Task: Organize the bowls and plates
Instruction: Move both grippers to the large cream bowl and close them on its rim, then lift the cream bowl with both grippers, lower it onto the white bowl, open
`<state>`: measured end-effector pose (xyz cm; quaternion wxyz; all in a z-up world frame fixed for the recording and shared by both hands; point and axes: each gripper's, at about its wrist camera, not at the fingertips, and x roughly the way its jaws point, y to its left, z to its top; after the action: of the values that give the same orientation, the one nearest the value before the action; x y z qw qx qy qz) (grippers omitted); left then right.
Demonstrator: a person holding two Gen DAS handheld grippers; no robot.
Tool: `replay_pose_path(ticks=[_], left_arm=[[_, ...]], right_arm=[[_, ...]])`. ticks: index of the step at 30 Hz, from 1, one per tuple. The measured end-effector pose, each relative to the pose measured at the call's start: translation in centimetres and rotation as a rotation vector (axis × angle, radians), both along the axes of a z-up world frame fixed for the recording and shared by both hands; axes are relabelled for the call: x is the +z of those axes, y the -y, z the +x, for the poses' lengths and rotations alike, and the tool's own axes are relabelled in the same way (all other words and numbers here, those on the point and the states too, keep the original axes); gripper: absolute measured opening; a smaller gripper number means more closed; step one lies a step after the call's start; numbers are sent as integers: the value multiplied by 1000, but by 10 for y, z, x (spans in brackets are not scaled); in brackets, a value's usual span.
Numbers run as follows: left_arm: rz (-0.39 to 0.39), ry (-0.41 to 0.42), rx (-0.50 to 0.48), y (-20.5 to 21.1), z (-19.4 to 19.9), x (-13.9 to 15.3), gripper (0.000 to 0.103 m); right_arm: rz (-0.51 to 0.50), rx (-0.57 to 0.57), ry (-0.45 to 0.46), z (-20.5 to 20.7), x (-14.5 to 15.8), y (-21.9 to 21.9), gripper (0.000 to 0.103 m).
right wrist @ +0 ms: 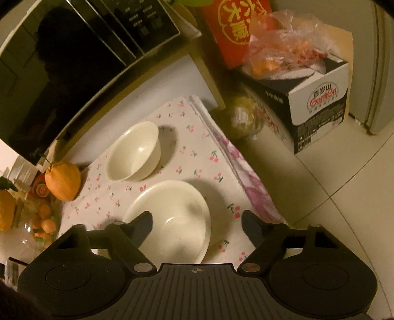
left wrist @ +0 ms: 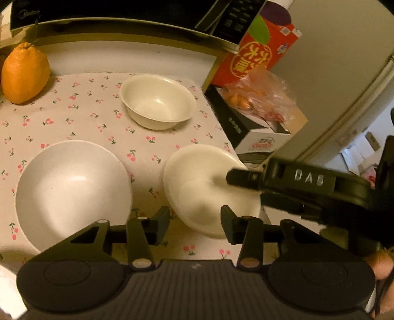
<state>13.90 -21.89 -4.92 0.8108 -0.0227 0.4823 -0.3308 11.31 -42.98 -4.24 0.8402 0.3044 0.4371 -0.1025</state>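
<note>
Nothing is being shown as stacked or gathered yet: three white dishes are lying apart on the cherry-print cloth point(left wrist: 81, 108), so the organizing is judged to be at its very start. A deep plate point(left wrist: 71, 189) is sitting at the near left, a small bowl point(left wrist: 157, 101) is resting toward the back near the microwave point(left wrist: 110, 12), and a rimmed bowl point(left wrist: 209, 189) is placed at the near right corner of the cloth.

The right gripper point(right wrist: 197, 225) is being held spread wide over the rimmed bowl point(right wrist: 172, 219), one finger inside the rim line and the other outside on the cloth, with nothing pinched between them. The left gripper point(left wrist: 195, 222) is likewise being held parted and empty, poised just before the same bowl's near edge (whether either finger is actually touching the rim cannot be told). All three dishes are still left to be nested or piled.

Part of the rimmed bowl is being covered by the right gripper's body in the left wrist view, and by the gripper's own base in the right wrist view. The deep plate is not being shown clearly in the right wrist view. The contents of the plastic bag point(left wrist: 261, 96) on the carton point(right wrist: 317, 108) are blurred, only orange shapes being made out, and an orange fruit point(left wrist: 24, 72) is standing at the cloth's far left.
</note>
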Motion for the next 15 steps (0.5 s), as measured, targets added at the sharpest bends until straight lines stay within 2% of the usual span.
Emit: replay_pose_path(ticks=[2, 3, 5, 7, 8, 11, 15], left_arm=[[11, 2, 17, 2, 2, -2, 32], [14, 1, 24, 3, 3, -3, 27], [22, 4, 34, 4, 5, -5, 22], [33, 12, 41, 4, 7, -6, 18], [39, 15, 44, 4, 7, -7, 14], [42, 12, 42, 2, 9, -7, 14], [40, 23, 37, 2, 7, -3, 13]], right_arm=[[2, 10, -9, 2, -2, -2, 59], [4, 11, -12, 3, -3, -2, 56], [14, 9, -19, 4, -4, -1, 39], [34, 6, -24, 5, -6, 0, 32], [37, 3, -26, 6, -7, 0, 29], [43, 1, -27, 5, -7, 1, 24], [62, -10, -23, 4, -5, 3, 23]])
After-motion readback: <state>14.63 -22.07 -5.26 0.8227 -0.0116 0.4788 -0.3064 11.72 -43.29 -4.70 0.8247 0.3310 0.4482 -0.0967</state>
